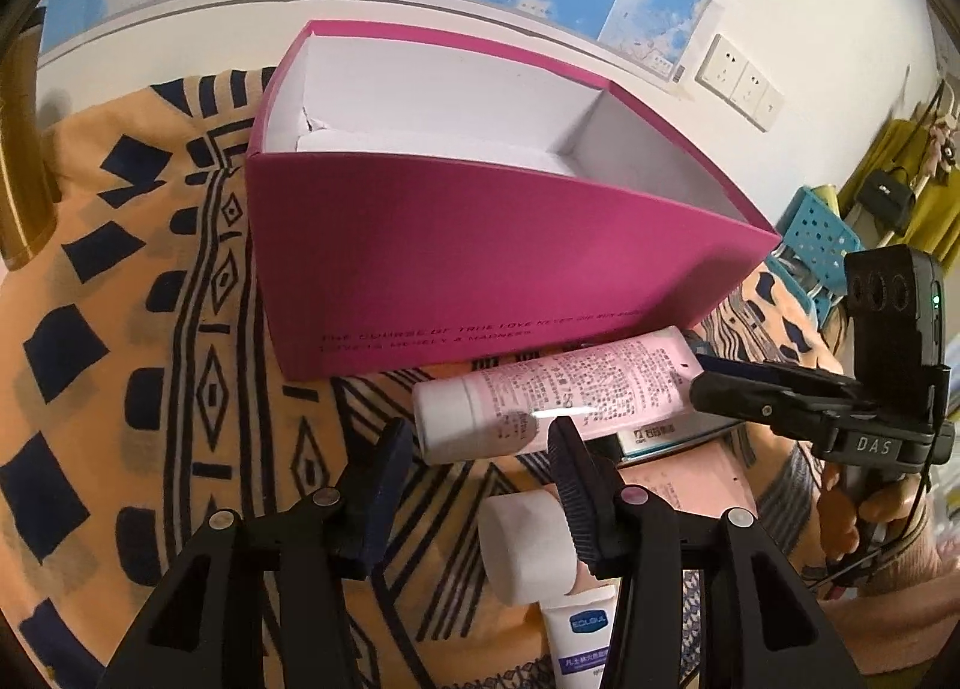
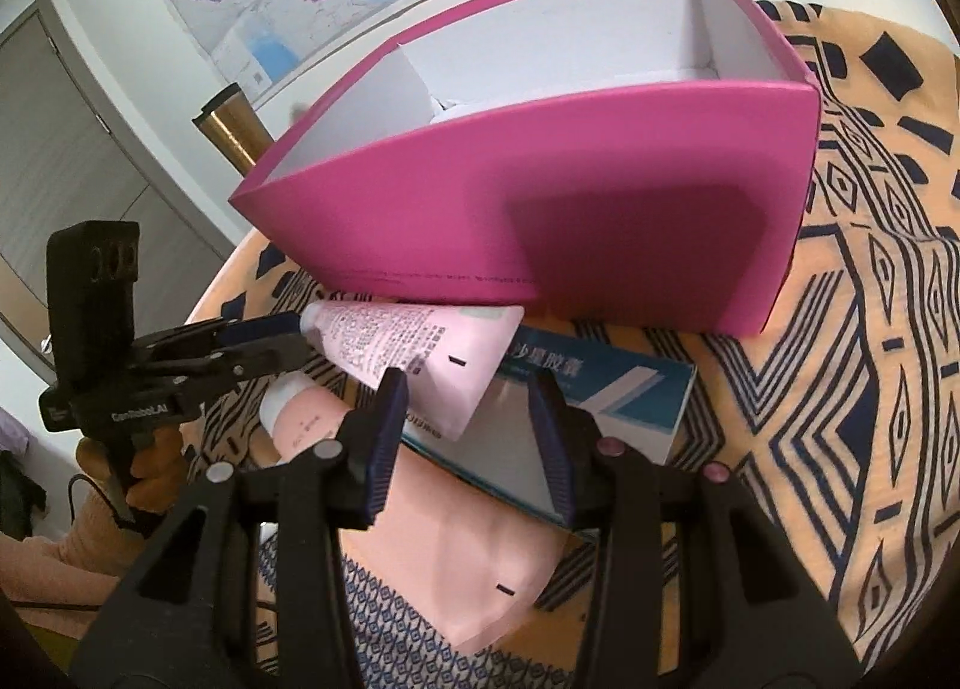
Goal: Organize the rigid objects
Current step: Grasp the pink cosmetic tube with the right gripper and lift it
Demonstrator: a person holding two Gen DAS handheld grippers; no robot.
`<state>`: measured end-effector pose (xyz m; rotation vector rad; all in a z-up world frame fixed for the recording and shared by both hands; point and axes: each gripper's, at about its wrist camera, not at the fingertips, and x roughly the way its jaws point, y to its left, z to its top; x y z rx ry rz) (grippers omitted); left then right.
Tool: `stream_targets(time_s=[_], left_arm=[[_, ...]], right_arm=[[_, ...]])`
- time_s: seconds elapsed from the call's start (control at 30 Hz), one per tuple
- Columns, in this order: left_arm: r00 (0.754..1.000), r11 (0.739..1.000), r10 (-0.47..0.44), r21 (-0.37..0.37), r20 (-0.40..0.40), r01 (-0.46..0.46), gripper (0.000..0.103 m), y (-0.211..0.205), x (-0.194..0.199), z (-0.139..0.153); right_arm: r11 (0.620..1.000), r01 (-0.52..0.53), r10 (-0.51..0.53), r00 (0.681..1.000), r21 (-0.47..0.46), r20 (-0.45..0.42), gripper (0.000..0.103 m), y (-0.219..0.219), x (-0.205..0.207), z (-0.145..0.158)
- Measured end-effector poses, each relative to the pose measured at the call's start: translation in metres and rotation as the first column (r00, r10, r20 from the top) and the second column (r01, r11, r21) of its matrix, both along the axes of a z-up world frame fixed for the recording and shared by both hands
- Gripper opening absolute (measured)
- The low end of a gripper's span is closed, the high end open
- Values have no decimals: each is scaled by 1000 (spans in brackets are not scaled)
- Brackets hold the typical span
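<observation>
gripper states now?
Left gripper: open, empty, near pink tube.
Right gripper: open, tube end between its fingers, unclamped.

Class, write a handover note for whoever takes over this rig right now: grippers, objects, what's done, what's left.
Left gripper: fingers apart at the cap of the pink tube, no grip seen.
Right gripper: fingers apart at its flat end.
Peach tube, small white tube and blue carton lie in front of the magenta box.
Done: nothing visible in the box.
Left: box everything.

An open magenta box point(image 1: 456, 263) stands upright; a pink tube point(image 1: 540, 395) lies flat against its front wall.
</observation>
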<state>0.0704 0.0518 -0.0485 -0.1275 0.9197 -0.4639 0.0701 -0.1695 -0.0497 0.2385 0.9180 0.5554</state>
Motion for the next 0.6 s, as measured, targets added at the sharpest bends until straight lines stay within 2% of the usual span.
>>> stream_targets(time_s=[0.1,0.17,0.37,0.6], left_arm=[[1000,1000,-1,-4,-6,1,47,-2,1,0],[1000,1000,-4,3,-8,4,47,-5,1,-1],[1000,1000,0,-13,-11,0,47,-6,-3,3],[999,1000,-1,-8,36,2,47,-9,-16,22]], right_arm=[[1000,9,-9,1000,-13,17,43,3,1,2],[1000,-3,4,1000,-15,17,34,5,0,1],[999,9,-7,999,-51,36,32,7,0,5],[998,9,-5,997,-54,73,32,5,-9,20]])
